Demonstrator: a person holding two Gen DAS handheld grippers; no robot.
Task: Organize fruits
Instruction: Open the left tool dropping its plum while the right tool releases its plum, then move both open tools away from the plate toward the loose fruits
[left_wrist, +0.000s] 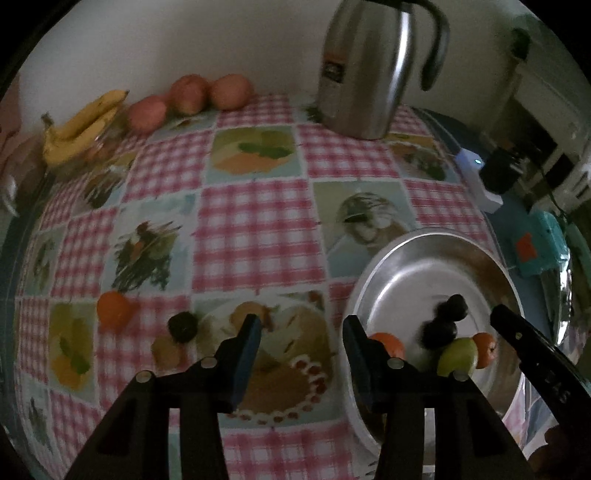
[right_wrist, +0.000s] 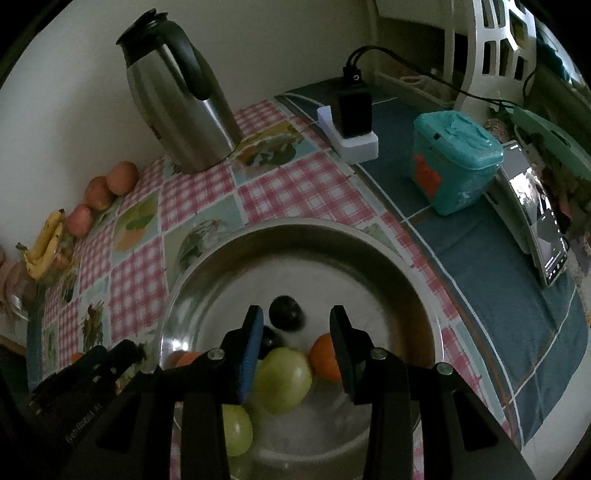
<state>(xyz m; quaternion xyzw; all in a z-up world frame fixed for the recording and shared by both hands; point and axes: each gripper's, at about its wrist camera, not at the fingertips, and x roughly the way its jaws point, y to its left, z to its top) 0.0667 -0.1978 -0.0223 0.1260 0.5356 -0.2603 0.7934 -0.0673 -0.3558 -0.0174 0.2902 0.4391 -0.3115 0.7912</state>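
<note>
A steel bowl (right_wrist: 295, 226) holds two green fruits (right_wrist: 282, 382), a dark plum (right_wrist: 286, 314) and an orange fruit (right_wrist: 324, 357). My right gripper (right_wrist: 296, 326) hangs open just above them, its pads clear of the fruit. In the left wrist view the bowl (left_wrist: 424, 236) lies at the right. My left gripper (left_wrist: 302, 334) stands open and empty over the tablecloth beside it. A small orange fruit (left_wrist: 114, 309) and a dark plum (left_wrist: 183, 326) lie on the cloth to its left.
A steel thermos jug (left_wrist: 365, 74) stands at the back. Bananas (left_wrist: 81, 125) and three reddish fruits (left_wrist: 188, 94) line the wall. A teal box (right_wrist: 454, 166), a charger (right_wrist: 354, 118) and a phone (right_wrist: 543, 229) sit to the right of the bowl.
</note>
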